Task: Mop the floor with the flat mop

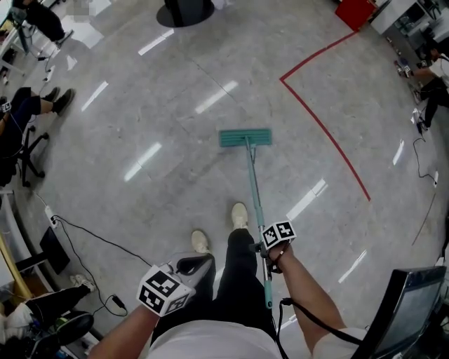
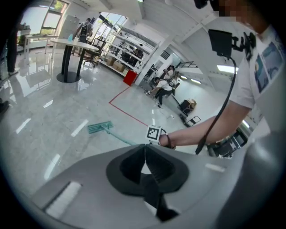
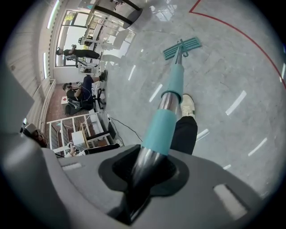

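Note:
The flat mop has a teal head (image 1: 245, 137) lying flat on the grey polished floor ahead of my feet. Its teal-and-metal handle (image 1: 254, 189) slants back to my right gripper (image 1: 269, 247), which is shut on it near the upper end. In the right gripper view the handle (image 3: 172, 89) runs out from between the jaws of that gripper (image 3: 145, 167) to the mop head (image 3: 181, 48). My left gripper (image 1: 200, 261) hangs over my left leg, away from the mop. Its pads meet with nothing between them (image 2: 144, 154). The left gripper view also shows the mop head (image 2: 99, 128).
A red tape line (image 1: 326, 130) angles across the floor right of the mop, with a red box (image 1: 354, 12) at the far end. A black cable (image 1: 91, 235) trails at the left near an office chair (image 1: 24, 151). A round table base (image 1: 184, 12) stands ahead. Seated people line both sides.

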{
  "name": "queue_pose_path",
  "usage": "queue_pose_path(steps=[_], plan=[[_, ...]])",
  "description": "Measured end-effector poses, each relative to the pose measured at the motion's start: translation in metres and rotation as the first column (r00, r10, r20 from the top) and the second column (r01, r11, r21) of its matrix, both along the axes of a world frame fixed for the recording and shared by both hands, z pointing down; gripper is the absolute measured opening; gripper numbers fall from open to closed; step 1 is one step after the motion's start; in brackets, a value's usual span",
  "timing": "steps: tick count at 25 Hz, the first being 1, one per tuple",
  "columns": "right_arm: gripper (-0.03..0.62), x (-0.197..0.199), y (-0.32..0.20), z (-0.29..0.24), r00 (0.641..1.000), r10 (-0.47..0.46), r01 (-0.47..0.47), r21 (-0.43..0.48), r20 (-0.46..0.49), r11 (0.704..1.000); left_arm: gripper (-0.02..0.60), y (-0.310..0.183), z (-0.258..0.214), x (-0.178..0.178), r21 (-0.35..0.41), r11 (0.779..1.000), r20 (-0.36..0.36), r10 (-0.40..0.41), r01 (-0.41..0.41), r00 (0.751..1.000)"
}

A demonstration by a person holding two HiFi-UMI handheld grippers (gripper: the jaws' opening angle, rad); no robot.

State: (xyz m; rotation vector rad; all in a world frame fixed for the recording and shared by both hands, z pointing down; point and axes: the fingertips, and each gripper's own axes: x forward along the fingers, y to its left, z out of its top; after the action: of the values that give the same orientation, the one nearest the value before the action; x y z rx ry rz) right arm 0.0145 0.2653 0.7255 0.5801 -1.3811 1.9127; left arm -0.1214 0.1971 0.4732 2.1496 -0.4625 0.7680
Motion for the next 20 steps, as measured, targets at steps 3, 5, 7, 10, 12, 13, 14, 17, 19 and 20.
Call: queue_pose_path(steps=[3,5,7,10,12,13,14,17,19,20], plan=[[0.064,-0.002,0.001,0.004,1.000,0.011,-0.011,-0.001,0.002,1.000,0.008,-0.005,0.001,-0.004,0.002,1.000,0.009,-0.018,0.018,1.000],[0.061,0.001,0.001,0.006,1.000,0.000,0.000,-0.005,-0.006,1.000,0.008,-0.010,0.001,-0.002,0.002,1.000,0.009,-0.025,0.025,1.000],[0.058,0.007,0.000,0.008,1.000,-0.013,0.013,-0.006,-0.013,1.000,0.008,-0.013,0.001,0.003,-0.001,1.000,0.005,-0.024,0.024,1.000],[0.057,0.013,-0.007,0.007,1.000,-0.022,0.022,-0.002,-0.012,1.000,0.008,-0.017,0.001,0.015,-0.006,1.000,-0.003,-0.013,0.013,1.000],[0.057,0.015,-0.014,0.007,1.000,-0.024,0.024,0.001,-0.008,1.000,0.008,-0.020,0.002,0.023,-0.011,1.000,-0.008,-0.002,0.002,1.000],[0.057,0.016,-0.019,0.007,1.000,-0.025,0.025,0.002,-0.005,1.000,0.008,-0.021,0.003,0.026,-0.014,1.000,-0.010,0.002,-0.002,1.000],[0.058,0.016,-0.023,0.007,1.000,-0.024,0.024,0.002,-0.001,1.000,0.008,-0.022,0.003,0.029,-0.016,1.000,-0.011,0.006,-0.006,1.000],[0.057,0.014,-0.037,0.005,1.000,-0.013,0.013,0.002,0.012,1.000,0.008,-0.026,0.004,0.035,-0.018,1.000,-0.012,0.015,-0.015,1.000],[0.058,0.013,-0.047,0.005,1.000,-0.010,0.010,0.002,0.012,1.000,0.008,-0.032,0.004,0.038,-0.017,1.000,-0.010,0.018,-0.018,1.000],[0.058,0.012,-0.052,0.005,1.000,-0.011,0.011,0.002,0.011,1.000,0.008,-0.035,0.004,0.039,-0.017,1.000,-0.008,0.018,-0.018,1.000]])
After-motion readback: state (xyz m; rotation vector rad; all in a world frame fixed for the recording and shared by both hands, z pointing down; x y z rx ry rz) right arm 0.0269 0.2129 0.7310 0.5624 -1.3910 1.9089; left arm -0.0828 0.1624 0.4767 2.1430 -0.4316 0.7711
